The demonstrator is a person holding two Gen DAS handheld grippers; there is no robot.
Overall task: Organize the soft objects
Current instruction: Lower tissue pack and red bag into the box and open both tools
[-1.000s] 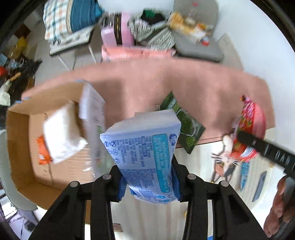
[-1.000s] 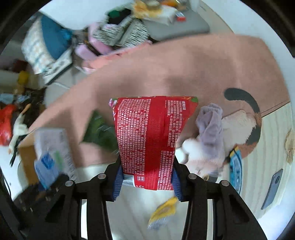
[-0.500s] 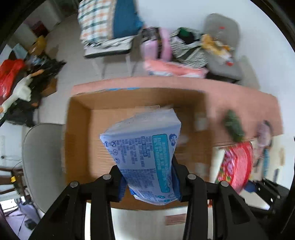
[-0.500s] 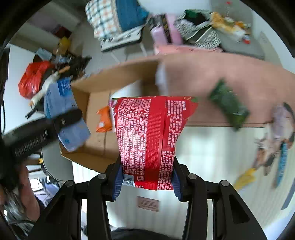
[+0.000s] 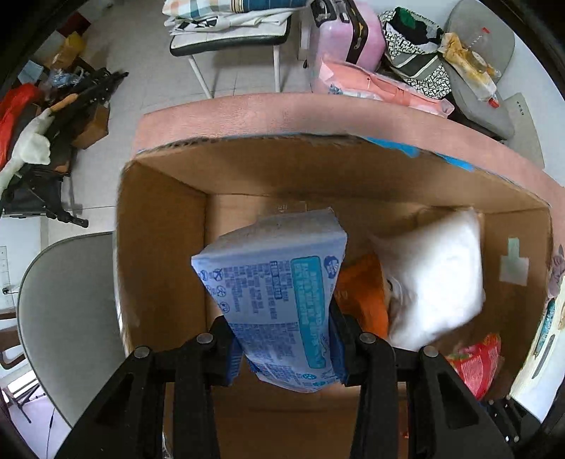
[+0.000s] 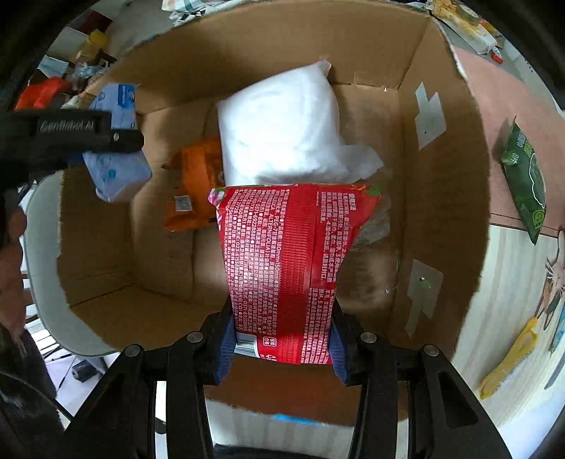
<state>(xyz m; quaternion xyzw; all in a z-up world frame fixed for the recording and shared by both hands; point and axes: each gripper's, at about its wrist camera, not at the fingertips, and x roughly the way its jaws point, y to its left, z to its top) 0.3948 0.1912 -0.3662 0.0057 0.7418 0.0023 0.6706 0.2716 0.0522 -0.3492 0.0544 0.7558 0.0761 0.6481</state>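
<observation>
My left gripper (image 5: 284,353) is shut on a light blue soft pack (image 5: 275,293) and hangs over the left part of an open cardboard box (image 5: 317,166). My right gripper (image 6: 280,349) is shut on a red soft pack (image 6: 286,257) above the same box (image 6: 445,197). A white pillow-like pack (image 6: 282,130) and an orange pack (image 6: 197,183) lie on the box floor. In the right wrist view the left gripper (image 6: 70,132) with its blue pack (image 6: 116,166) shows at the left. The red pack (image 5: 476,363) appears at the lower right of the left wrist view.
A green pack (image 6: 526,176) lies on the pink mat (image 6: 501,116) right of the box, and a yellow item (image 6: 512,356) lies on the wooden floor. A grey chair (image 5: 63,317) stands left of the box. Beyond it are a pink suitcase (image 5: 346,31) and piled clothes.
Both grippers have swept left from over the mat to above the box, each still holding its pack, and have sunk slightly toward the box.
</observation>
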